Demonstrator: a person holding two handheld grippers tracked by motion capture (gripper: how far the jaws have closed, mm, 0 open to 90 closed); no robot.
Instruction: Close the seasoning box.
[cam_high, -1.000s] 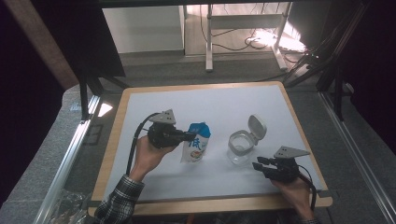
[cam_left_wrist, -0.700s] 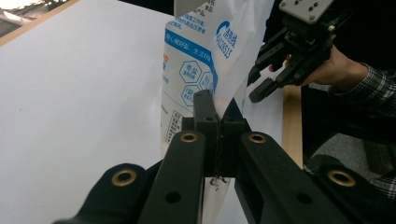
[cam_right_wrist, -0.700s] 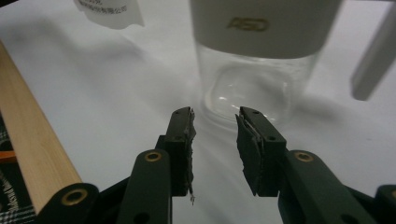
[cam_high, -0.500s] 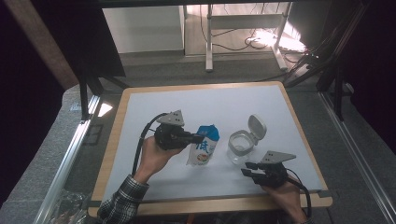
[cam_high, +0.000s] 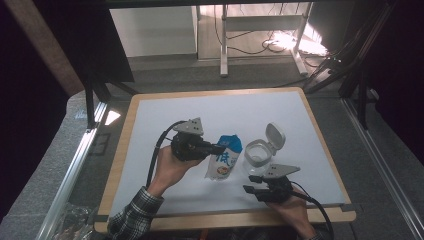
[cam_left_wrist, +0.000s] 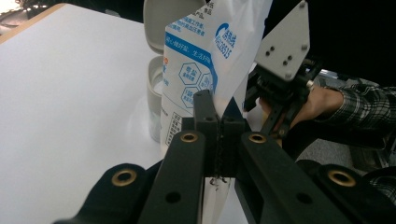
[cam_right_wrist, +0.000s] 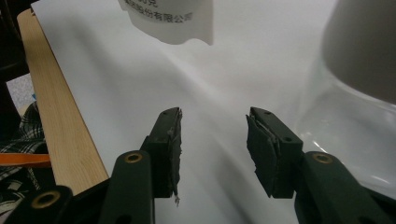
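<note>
Here the soft white-and-blue pouch (cam_high: 223, 157) was held off the white table (cam_high: 160, 115) by the left gripper (cam_high: 216, 149), whose jaws were clenched on a thin edge of the film (cam_left_wrist: 223, 100); it hung just beside the clear jar (cam_high: 256, 154), whose flip lid (cam_high: 274, 135) stood open. The pouch was judged light, limp and somewhat slippery, so it would likely sag and swing; a pinch on its sealed edge seemed the safest hold. The right gripper (cam_right_wrist: 212, 135) was seen unclenched with nothing between its pads, its jaws having just been opening, low near the jar. The jar was judged rigid but easily tipped.
</note>
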